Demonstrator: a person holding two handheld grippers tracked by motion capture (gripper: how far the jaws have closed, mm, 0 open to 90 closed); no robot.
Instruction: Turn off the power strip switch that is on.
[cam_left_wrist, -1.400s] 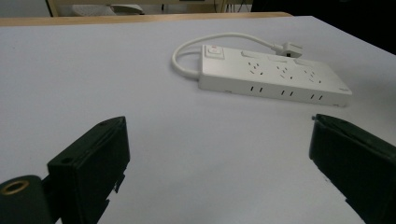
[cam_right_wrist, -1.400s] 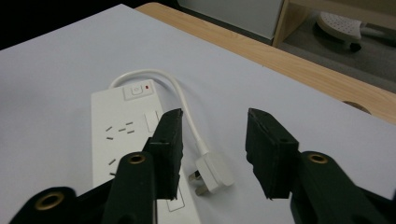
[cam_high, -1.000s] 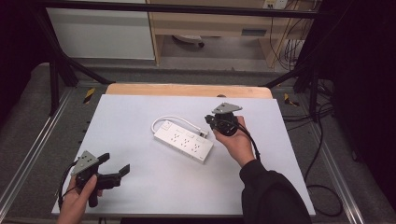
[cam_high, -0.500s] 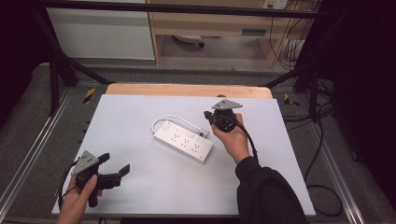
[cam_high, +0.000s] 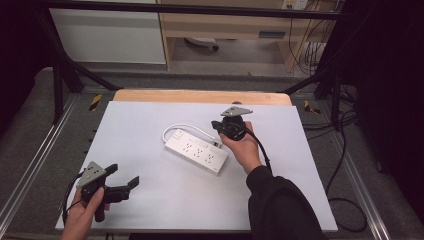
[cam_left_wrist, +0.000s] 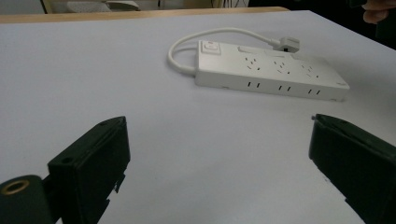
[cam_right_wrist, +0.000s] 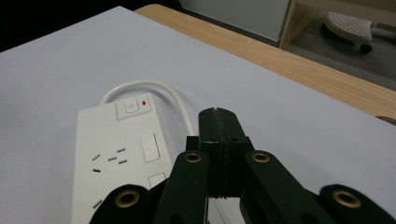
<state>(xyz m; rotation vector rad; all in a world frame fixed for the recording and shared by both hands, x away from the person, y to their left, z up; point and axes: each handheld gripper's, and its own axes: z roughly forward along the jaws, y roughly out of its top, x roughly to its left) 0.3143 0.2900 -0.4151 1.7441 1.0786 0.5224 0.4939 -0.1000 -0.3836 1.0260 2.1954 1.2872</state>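
we held the right gripper clenched empty over the power strip's cord, the left gripper released; dipping could have nudged the strip askew.

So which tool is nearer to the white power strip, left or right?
Right. The right tool hovers at the power strip's far edge beside its cable; the left tool sits apart at the table's near-left corner.

Smooth, matt white sheet over pale wood-grain table edge. Power strip in white moulded plastic, faintly glossy, with smooth rubbery cord. Matt black plastic on left gripper and right gripper, brass-coloured metal insets. Dark cloth sleeve.
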